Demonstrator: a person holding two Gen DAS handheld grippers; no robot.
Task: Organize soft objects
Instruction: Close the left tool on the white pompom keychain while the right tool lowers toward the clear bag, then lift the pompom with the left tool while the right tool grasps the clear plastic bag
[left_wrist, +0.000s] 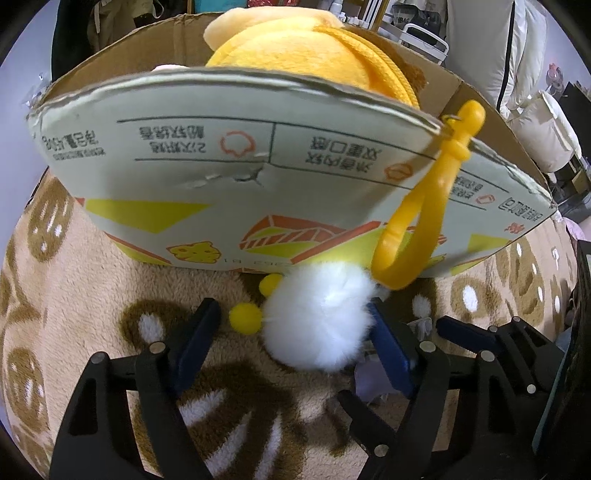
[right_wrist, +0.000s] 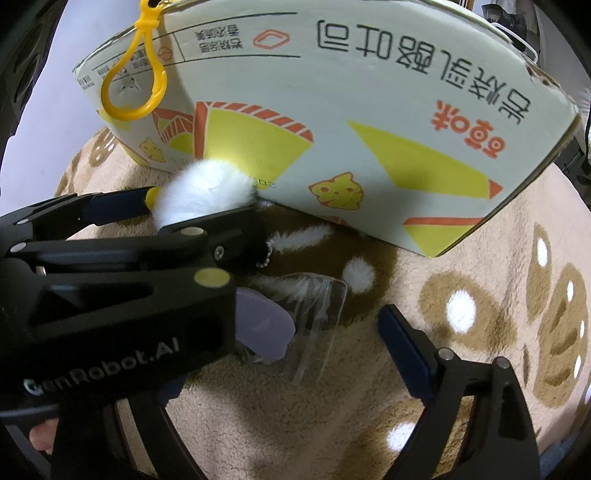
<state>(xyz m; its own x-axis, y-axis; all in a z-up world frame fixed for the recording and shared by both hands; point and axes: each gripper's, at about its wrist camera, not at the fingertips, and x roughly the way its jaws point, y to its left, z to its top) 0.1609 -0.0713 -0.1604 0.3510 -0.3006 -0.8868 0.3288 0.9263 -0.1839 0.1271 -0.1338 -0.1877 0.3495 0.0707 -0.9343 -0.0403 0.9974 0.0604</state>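
A small white fluffy plush with yellow pom-poms lies on the blanket against the printed cardboard box. Its yellow plastic clip is hooked over the box's front edge. My left gripper is open, its blue-padded fingers either side of the plush, the right finger touching it. A large yellow plush sits inside the box. In the right wrist view the white plush, the clip and the box show behind the left gripper. My right gripper is open; its left finger is hidden.
A beige fleece blanket with brown and white prints covers the surface. A clear plastic packet with a lilac card lies between the right gripper's fingers. Furniture and white bedding stand behind the box.
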